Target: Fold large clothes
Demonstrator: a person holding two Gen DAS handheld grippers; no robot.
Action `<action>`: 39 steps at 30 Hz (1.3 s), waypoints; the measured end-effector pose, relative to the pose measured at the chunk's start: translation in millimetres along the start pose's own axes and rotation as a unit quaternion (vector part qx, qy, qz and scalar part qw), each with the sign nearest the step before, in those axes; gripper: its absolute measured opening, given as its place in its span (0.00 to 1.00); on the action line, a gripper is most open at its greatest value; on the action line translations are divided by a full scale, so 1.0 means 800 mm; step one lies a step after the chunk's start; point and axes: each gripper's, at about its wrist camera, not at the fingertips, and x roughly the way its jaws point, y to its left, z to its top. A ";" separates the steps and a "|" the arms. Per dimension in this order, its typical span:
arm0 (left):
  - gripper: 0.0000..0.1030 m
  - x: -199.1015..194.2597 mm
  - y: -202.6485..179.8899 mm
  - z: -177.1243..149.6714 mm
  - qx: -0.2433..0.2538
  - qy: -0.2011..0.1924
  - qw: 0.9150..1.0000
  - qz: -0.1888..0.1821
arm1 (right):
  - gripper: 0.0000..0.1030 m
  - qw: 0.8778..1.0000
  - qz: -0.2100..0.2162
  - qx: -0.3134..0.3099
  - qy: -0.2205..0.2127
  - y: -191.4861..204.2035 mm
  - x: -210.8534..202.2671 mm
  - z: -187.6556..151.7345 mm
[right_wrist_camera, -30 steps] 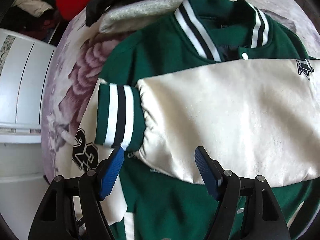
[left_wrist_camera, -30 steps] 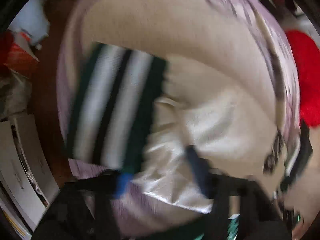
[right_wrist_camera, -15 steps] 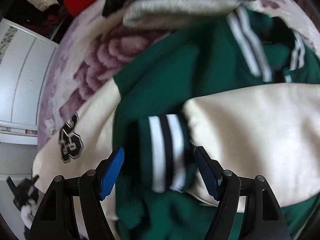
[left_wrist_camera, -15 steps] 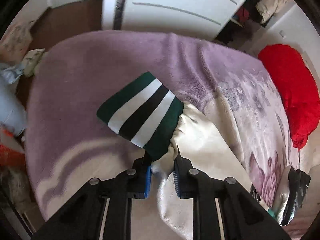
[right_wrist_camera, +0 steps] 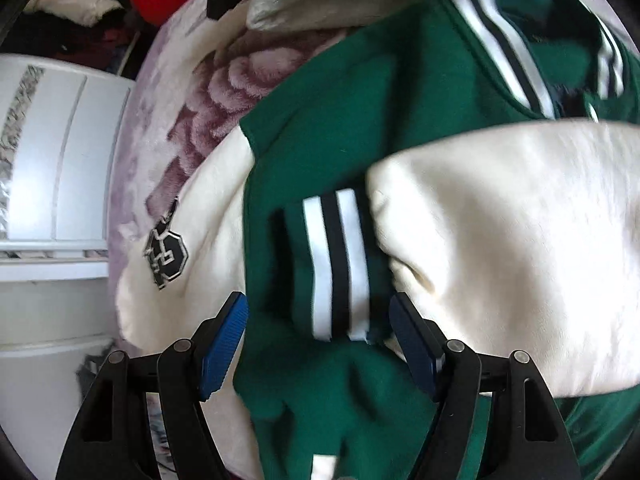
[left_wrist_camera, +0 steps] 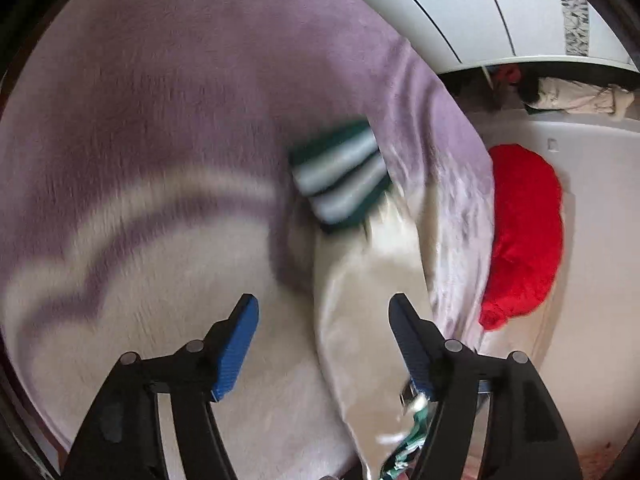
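Observation:
A green varsity jacket [right_wrist_camera: 344,92] with cream sleeves lies on a purple blanket [left_wrist_camera: 168,92]. One cream sleeve [left_wrist_camera: 360,300] stretches out across the blanket and ends in a green-and-white striped cuff [left_wrist_camera: 340,184]. My left gripper [left_wrist_camera: 324,308] hovers over that sleeve with its jaws opening; the cloth lies between the fingers but the pads do not press it. The other cream sleeve [right_wrist_camera: 500,240] is folded across the jacket's chest, its striped cuff [right_wrist_camera: 336,264] just ahead of my right gripper [right_wrist_camera: 319,304], which stands open and empty. A number patch [right_wrist_camera: 166,252] marks the outstretched sleeve.
A red garment [left_wrist_camera: 520,232] lies at the blanket's far side, by a white wardrobe [left_wrist_camera: 500,12]. Grey and black clothes [right_wrist_camera: 340,4] are piled beyond the jacket's collar. A white cabinet [right_wrist_camera: 52,184] stands past the bed's edge on the left.
My left gripper was shut on the sleeve near its cuff; it has opened and let go, and the sleeve lies flat. My right gripper drifted closer over the folded cuff, still open.

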 end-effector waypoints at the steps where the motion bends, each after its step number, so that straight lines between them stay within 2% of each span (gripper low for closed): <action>1: 0.66 0.012 -0.007 -0.014 0.004 0.015 1.000 -0.006 | 0.73 1.000 -0.005 0.009 -0.006 -0.007 -0.005 -0.005; 3: 0.66 0.050 -0.020 -0.035 0.019 0.043 0.999 0.001 | 0.73 0.999 -0.017 0.034 -0.021 -0.021 -0.020 -0.013; 5: 0.66 0.083 -0.032 -0.048 0.029 0.044 0.998 0.029 | 0.73 0.998 -0.015 0.053 -0.036 -0.030 -0.035 -0.020; 8: 0.64 0.107 -0.070 -0.054 0.087 -0.017 0.992 0.090 | 0.73 0.997 -0.030 0.060 -0.037 -0.032 -0.045 -0.025; 9: 0.53 0.109 -0.084 -0.054 0.107 -0.039 0.988 0.107 | 0.73 0.997 -0.032 0.059 -0.037 -0.030 -0.043 -0.024; 10: 0.13 0.109 -0.097 -0.052 0.125 -0.063 0.981 0.132 | 0.73 0.997 -0.035 0.056 -0.038 -0.026 -0.039 -0.021; 12: 0.06 0.115 -0.116 -0.040 0.137 -0.070 0.977 0.149 | 0.73 0.997 -0.056 0.035 -0.042 -0.010 -0.024 -0.012; 15: 0.05 0.111 -0.146 -0.037 0.175 -0.085 0.969 0.152 | 0.73 0.990 -0.130 -0.044 -0.023 0.030 0.028 -0.002; 17: 0.05 0.122 -0.169 -0.036 0.212 -0.091 0.959 0.166 | 0.69 0.977 -0.195 -0.089 0.001 0.047 0.066 0.002; 18: 0.05 0.125 -0.175 -0.035 0.221 -0.090 0.957 0.167 | 0.68 0.970 -0.220 -0.100 -0.001 0.050 0.078 0.001; 20: 0.05 0.120 -0.173 -0.035 0.228 -0.088 0.955 0.169 | 0.42 0.961 -0.255 -0.099 -0.032 0.056 0.079 0.001; 21: 0.05 0.122 -0.175 -0.033 0.227 -0.088 0.956 0.166 | 0.34 0.960 -0.259 -0.100 -0.039 0.060 0.075 0.000; 22: 0.05 0.123 -0.172 -0.032 0.228 -0.087 0.955 0.166 | 0.28 0.963 -0.247 -0.092 -0.052 0.065 0.064 -0.001; 25: 0.05 0.113 -0.163 -0.038 0.238 -0.085 0.952 0.170 | 0.27 0.969 -0.205 -0.120 -0.069 0.098 0.042 -0.010; 27: 0.05 0.116 -0.166 -0.041 0.244 -0.087 0.950 0.173 | 0.28 0.968 -0.198 -0.142 -0.051 0.108 0.057 -0.017; 28: 0.05 0.116 -0.168 -0.042 0.243 -0.087 0.951 0.172 | 0.29 0.966 -0.209 -0.153 -0.025 0.106 0.076 -0.018; 29: 0.05 0.117 -0.170 -0.043 0.242 -0.087 0.951 0.170 | 0.35 0.966 -0.210 -0.148 -0.017 0.101 0.083 -0.018; 30: 0.05 0.115 -0.174 -0.045 0.239 -0.090 0.952 0.167 | 0.40 0.973 -0.189 -0.128 -0.017 0.090 0.080 -0.013; 32: 0.05 0.108 -0.183 -0.049 0.241 -0.099 0.953 0.157 | 0.57 0.985 -0.142 -0.101 -0.006 0.076 0.066 -0.008; 33: 0.05 0.102 -0.191 -0.053 0.245 -0.105 0.952 0.151 | 0.62 0.991 -0.106 -0.076 -0.004 0.062 0.047 -0.007; 34: 0.05 0.096 -0.198 -0.057 0.251 -0.111 0.950 0.147 | 0.73 0.994 -0.087 -0.058 -0.009 0.050 0.030 -0.009; 35: 0.05 0.090 -0.207 -0.063 0.258 -0.119 0.948 0.144 | 0.80 0.995 -0.083 -0.043 -0.019 0.037 0.011 -0.012; 39: 0.05 0.062 -0.247 -0.094 0.289 -0.149 0.937 0.124 | 0.80 0.991 -0.117 -0.010 -0.064 -0.015 -0.053 -0.027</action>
